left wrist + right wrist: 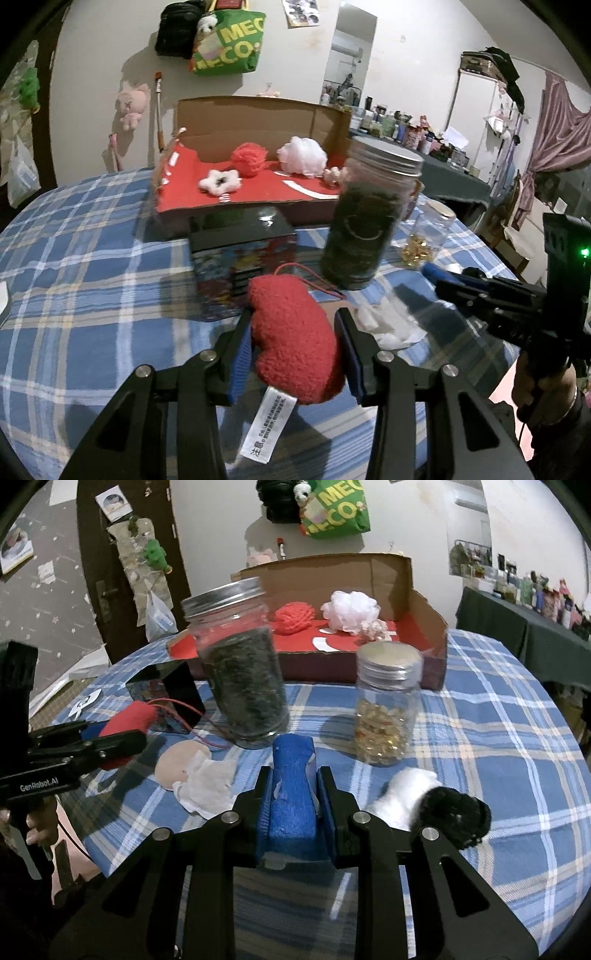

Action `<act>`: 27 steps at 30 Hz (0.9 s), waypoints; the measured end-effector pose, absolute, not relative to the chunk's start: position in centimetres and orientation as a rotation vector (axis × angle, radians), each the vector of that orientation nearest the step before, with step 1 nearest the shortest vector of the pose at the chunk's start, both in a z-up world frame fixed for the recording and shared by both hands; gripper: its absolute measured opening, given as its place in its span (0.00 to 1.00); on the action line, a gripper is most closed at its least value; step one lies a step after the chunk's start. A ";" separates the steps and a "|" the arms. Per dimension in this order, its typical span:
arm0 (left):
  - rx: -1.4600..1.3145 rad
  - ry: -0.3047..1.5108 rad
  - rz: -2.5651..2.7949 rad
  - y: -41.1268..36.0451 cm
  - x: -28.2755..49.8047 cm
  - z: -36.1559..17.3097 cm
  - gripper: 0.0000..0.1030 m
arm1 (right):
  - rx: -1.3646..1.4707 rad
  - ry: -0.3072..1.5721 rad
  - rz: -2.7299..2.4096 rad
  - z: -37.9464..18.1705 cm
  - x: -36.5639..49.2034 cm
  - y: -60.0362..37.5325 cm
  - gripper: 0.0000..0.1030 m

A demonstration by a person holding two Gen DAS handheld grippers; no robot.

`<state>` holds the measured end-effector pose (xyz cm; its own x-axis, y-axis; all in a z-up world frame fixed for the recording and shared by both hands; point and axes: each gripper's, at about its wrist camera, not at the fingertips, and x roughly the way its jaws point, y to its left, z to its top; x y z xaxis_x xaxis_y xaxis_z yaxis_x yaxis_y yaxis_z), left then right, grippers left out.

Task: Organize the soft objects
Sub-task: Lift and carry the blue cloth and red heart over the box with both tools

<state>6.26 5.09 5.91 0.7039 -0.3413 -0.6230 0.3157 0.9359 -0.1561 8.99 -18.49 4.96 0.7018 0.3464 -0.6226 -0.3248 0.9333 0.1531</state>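
A: Left wrist view first. Nearest the lens, what does the left gripper (293,350) hold?

B: Both blue pads press into a red plush (295,339), so the gripper pinches it. A white care tag (267,424) hangs below, and a red cord (314,277) trails from the top end. The plush sits above the plaid cloth (92,258).

A: Beyond it?

B: A glossy dark box (242,254), then a tall jar (369,218) of dark leaves with a metal lid. Behind both stands the cardboard tray (258,122) with a red floor. It contains a white star plush (219,181), a red pouf (249,155) and a white pouf (303,153). The right gripper (443,275) enters from the right edge (partly blurred).

A: Right wrist view?

B: The right gripper (291,794) pinches a blue foam block (291,797) between its pads. Just right of it lie a white tuft (402,794) and a black pompom (454,819), touching. To the left lie a beige pad (181,764) and crumpled white tissue (207,786).

A: Farther back?

B: The tall jar (240,672) and a small jar (388,701) of golden capsules stand in front of the tray (424,609). The left gripper (110,734) appears at the left edge, closed on the red plush (127,720).
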 end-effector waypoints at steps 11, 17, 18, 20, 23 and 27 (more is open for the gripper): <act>-0.067 0.694 -0.307 8.9 5.5 6.1 0.44 | 0.069 0.699 0.342 5.1 8.6 -21.3 0.22; -0.090 0.697 -0.276 11.1 5.9 6.0 0.44 | 0.079 0.696 0.316 5.3 8.7 -22.7 0.22; -0.090 0.698 -0.275 11.4 6.1 6.0 0.44 | 0.076 0.696 0.314 5.3 8.8 -22.9 0.22; -0.090 0.699 -0.275 11.7 6.3 6.0 0.44 | 0.071 0.697 0.310 5.4 8.8 -23.1 0.22; -0.094 0.691 -0.297 12.4 7.0 6.1 0.44 | 0.064 0.698 0.306 5.4 9.2 -23.7 0.22; -0.081 0.678 -0.326 13.0 8.0 6.3 0.44 | 0.067 0.704 0.306 5.8 9.8 -24.5 0.22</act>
